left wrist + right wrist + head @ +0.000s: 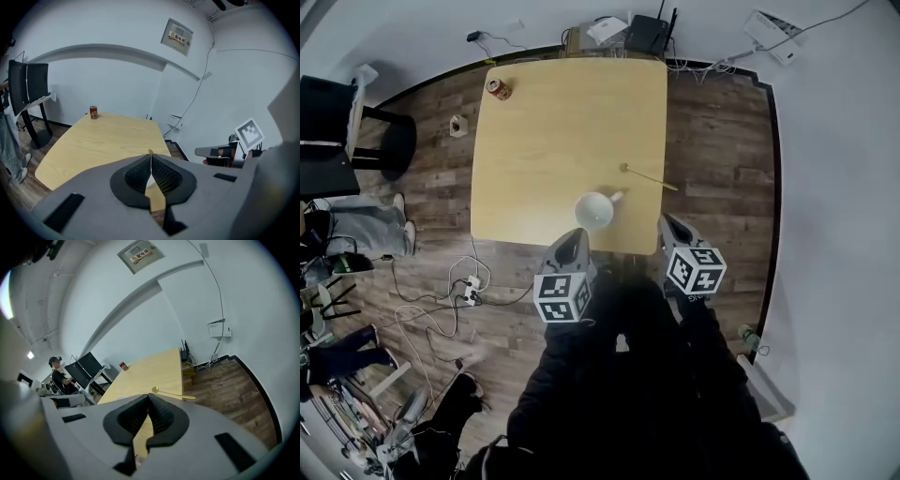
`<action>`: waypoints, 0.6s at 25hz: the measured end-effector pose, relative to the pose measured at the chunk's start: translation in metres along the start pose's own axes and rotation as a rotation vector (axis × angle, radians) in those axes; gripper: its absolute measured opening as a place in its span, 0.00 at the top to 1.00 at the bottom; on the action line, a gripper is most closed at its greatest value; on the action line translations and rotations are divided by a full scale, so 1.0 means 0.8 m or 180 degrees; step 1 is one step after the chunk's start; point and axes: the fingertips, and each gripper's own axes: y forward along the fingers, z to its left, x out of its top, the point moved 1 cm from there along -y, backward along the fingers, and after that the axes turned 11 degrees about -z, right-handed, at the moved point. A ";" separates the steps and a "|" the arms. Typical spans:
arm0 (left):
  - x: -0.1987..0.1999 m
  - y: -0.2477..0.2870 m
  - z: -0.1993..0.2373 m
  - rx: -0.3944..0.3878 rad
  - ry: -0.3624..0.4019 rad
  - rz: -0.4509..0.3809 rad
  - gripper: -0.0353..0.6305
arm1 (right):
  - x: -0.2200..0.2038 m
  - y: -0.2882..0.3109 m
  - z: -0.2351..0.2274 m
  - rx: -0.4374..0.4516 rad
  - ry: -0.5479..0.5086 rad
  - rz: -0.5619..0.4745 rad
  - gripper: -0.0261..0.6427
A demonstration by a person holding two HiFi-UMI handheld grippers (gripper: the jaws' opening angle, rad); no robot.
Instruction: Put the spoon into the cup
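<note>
The spoon (647,178) lay flat on the tabletop (553,122) close to its right edge, bowl toward the middle and handle tip pointing at the edge. The white cup (594,212) stood upright near the front edge, apart from the spoon. The left gripper (575,234) hung just before the cup and the right gripper (670,225) hung short of the spoon. Both were empty with their fingers pressed together, so nothing had been picked up. The main risk, as I judged it, was the thin handle lying flush on the wood. Fingers arriving still shut, or closing at a slant, would likely skid it sideways and off the near edge to the floor. The left gripper sat so close to the cup that a careless reach might tip it or push it off the front. Only the head view showed cup and spoon together and how near each lay to an edge. The right gripper view showed the spoon (168,393) just beyond that gripper's closed tips, along with a red can (123,366) at the far corner and a seated person at the left, but the cup was hidden. The left gripper view showed no spoon. It caught only a white sliver of the cup (151,183) behind its own closed fingers (164,176), and the right gripper (202,151) off to the side.
</note>
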 end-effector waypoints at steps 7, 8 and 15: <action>-0.017 0.047 0.034 0.0051 -0.0081 0.0066 0.90 | -0.022 0.053 -0.073 -0.0351 0.0282 -0.0094 0.93; -0.019 0.052 0.039 0.0058 -0.0089 0.0070 0.90 | -0.024 0.058 -0.084 -0.0410 0.0333 -0.0119 0.93; -0.027 0.085 0.059 0.0093 -0.0054 0.0091 0.90 | -0.040 0.091 -0.152 -0.0689 0.0712 -0.0257 0.90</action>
